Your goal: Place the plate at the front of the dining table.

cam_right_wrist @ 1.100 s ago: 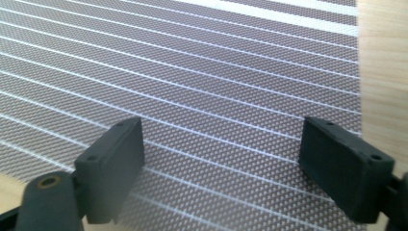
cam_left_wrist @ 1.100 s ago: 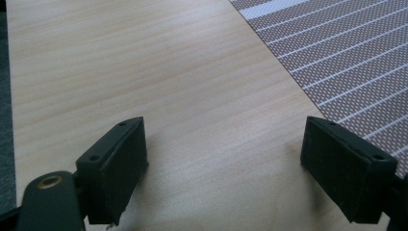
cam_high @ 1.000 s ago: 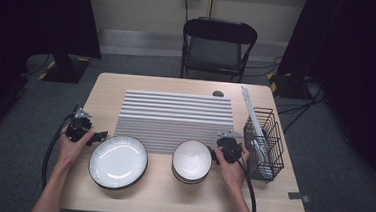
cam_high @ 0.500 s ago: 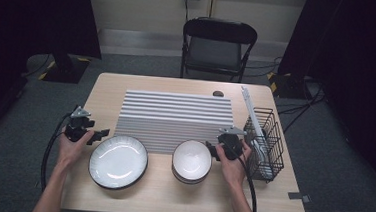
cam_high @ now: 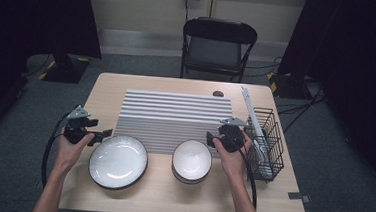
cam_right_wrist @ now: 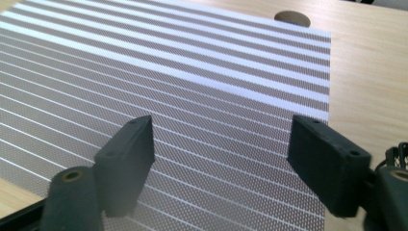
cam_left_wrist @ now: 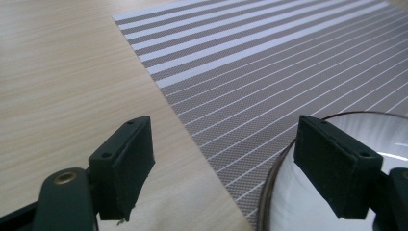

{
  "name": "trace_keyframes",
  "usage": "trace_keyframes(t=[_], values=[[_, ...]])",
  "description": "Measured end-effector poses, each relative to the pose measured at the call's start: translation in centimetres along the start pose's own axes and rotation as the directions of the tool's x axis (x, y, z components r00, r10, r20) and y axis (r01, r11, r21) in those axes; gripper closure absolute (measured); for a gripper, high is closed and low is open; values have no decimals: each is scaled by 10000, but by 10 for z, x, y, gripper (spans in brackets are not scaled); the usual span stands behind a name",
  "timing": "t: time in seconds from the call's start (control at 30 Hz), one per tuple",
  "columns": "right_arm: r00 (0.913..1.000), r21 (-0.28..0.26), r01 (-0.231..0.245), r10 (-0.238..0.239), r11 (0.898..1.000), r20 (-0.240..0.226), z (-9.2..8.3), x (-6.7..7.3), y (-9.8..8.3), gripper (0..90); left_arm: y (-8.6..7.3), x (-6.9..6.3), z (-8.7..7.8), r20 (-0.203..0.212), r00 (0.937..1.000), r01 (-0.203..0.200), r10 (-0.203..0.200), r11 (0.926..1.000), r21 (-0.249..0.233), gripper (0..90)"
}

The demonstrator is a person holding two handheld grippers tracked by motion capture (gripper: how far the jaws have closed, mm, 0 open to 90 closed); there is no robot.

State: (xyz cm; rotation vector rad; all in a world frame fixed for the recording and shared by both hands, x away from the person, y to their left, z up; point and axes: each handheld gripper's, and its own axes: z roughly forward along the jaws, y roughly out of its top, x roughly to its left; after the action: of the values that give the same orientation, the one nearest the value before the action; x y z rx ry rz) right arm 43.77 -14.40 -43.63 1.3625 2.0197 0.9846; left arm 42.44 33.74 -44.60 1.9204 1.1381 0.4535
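A white plate (cam_high: 118, 160) with a dark rim lies at the front left of the wooden table (cam_high: 269, 202). A stack of white bowls (cam_high: 191, 160) sits to its right. My left gripper (cam_high: 105, 133) hovers just left of the plate, open and empty. In the left gripper view its jaws (cam_left_wrist: 226, 144) frame the mat's corner, and the plate's edge (cam_left_wrist: 298, 207) is by the right jaw. My right gripper (cam_high: 209, 137) hovers at the bowls' far right. It stands open (cam_right_wrist: 226, 144) over the mat, its jaws just closing slightly with nothing between them.
A grey striped mat (cam_high: 175, 117) covers the table's middle. A black wire rack (cam_high: 266, 141) holding white utensils stands at the right edge. A small dark round spot (cam_high: 218, 93) lies beyond the mat. A black chair (cam_high: 217, 48) stands behind the table.
Both hands have lifted their grippers a little off the table. The left one has drifted slightly away from me. Plate and bowls have not moved.
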Motion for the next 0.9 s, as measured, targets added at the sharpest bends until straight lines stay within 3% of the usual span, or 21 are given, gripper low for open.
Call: trace_keyframes(t=[0.07, 0.17, 0.2, 0.37, 0.43, 0.5, 0.53, 0.7, 0.8, 0.9], values=[[10000, 84, 68, -68, 9999, 24, -1, 3, 4, 235, 0, -4, -1, -201, 9997, -107, 106, 9999, -31, 214], [9997, 82, 180, -179, 9998, -145, -4, 6, 8, 230, 0, -6, -3, 57, 9999, -104, 105, 9999, -57, 214], [9993, -89, 362, -361, 9993, 53, -7, 8, 12, 230, 0, -8, -4, -30, 9998, -213, 213, 9998, -64, 216], [9988, -178, 485, -486, 9987, -89, -10, 9, 23, 230, 2, -8, -3, -20, 9999, -103, 103, 9999, -37, 230], [9986, -470, 502, -509, 9976, -140, -17, 15, 33, 235, 0, -11, 0, -360, 9984, -420, 434, 9983, 403, 230], [9983, -571, 509, -525, 9971, -261, -19, 17, 35, 247, 0, -12, 1, -342, 9980, -517, 535, 9972, 533, 229], [9970, -625, 578, -609, 9964, -488, -22, 22, 41, 252, -1, -13, 2, -78, 9986, -509, 515, 9968, 610, 229], [9925, -878, 576, -665, 9945, -1024, -27, 34, 52, 267, 0, -15, 1, 99, 9989, -455, 451, 9976, 512, 231], [9829, -1139, 396, -592, 9927, -1744, -30, 50, 63, 282, 0, -12, -1, 162, 9986, -505, 498, 9978, 437, 233], [9769, -1190, 501, -734, 9916, -2006, -29, 58, 70, 307, 0, -11, -1, 274, 9985, -488, 480, 9983, 323, 232]])
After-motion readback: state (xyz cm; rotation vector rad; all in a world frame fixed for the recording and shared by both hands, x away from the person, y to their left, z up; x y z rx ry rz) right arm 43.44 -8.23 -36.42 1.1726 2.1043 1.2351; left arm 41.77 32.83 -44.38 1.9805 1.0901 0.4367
